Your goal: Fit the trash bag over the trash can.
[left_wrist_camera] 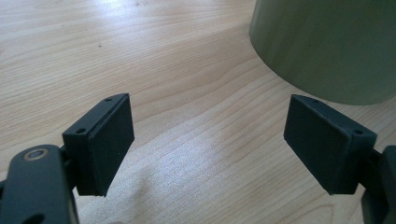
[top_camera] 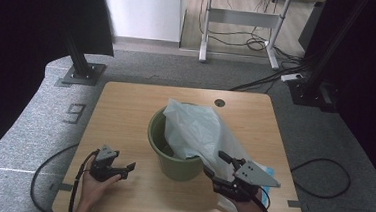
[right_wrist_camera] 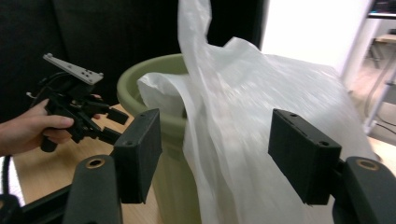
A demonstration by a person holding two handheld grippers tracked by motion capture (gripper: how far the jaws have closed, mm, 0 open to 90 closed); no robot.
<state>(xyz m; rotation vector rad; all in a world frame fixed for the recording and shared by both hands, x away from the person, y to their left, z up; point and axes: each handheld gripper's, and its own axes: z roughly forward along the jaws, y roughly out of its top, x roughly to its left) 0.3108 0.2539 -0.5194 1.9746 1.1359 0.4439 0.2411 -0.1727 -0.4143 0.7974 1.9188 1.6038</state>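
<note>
Counter point(top_camera: 125, 111): light wood, fills centre of the high view, small round hole near its top edge

Green bucket point(top_camera: 172, 160): upright at counter centre. In the left gripper view its wall sits in the upper right of the frame

Plastic bag point(top_camera: 199, 132): translucent white, part tucked inside the bucket, the rest draped over the rim on the bucket's right side and hanging down the wall to the counter. In the right gripper view it runs from top centre down to the bottom of the frame

Right claw point(top_camera: 217, 165): lower right of the high view, held in a hand, pointing at the bucket and bag. Jaws spread; bag film hangs in the gap between them, pads not pressing on it as far as I can tell

Left claw point(top_camera: 130, 169): lower left of the high view, held in a hand, low over the counter, well left of the bucket. Jaws spread wide, bare wood between them, not touching the bucket
</note>
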